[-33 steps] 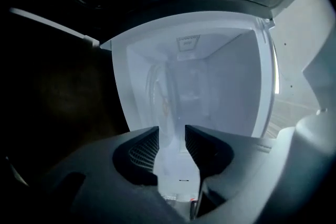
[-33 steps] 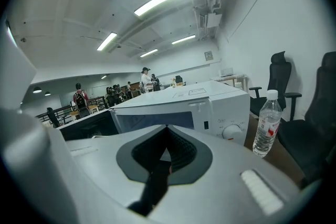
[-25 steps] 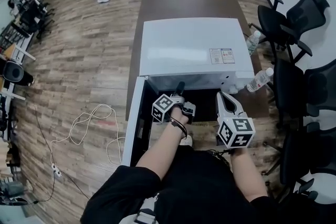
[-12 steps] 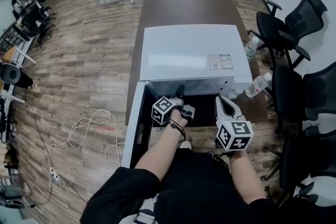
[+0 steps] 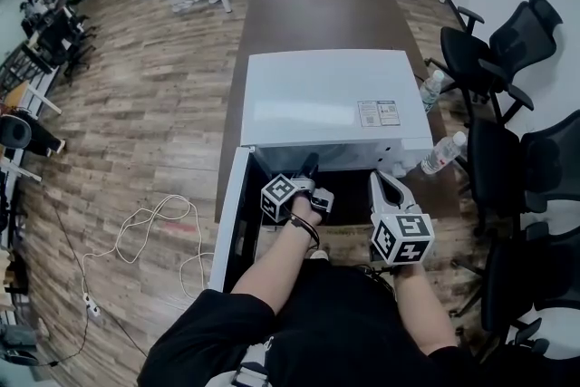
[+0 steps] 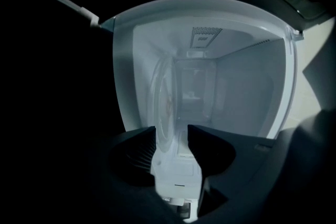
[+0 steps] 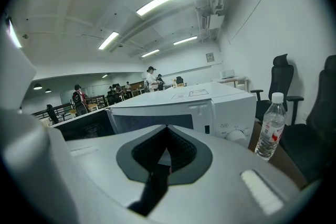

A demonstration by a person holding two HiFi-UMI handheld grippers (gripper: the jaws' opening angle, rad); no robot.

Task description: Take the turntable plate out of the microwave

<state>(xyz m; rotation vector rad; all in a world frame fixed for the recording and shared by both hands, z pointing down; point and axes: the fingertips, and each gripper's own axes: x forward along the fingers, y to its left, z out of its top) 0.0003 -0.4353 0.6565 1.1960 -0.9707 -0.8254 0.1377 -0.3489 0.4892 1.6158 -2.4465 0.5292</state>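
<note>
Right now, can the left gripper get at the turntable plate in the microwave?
Probably yes. The microwave door stands open, the left gripper reaches into the cavity, and the rim of the turntable plate sits between its closing jaws. Nothing seems to block it.

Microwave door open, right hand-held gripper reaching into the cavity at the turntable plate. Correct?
No: it is the left hand-held gripper that reaches into the open microwave, as the head view shows. The right hand-held gripper is outside, in front of it. In the left gripper view the left jaws are closing with the turntable plate edge-on between them.
</note>
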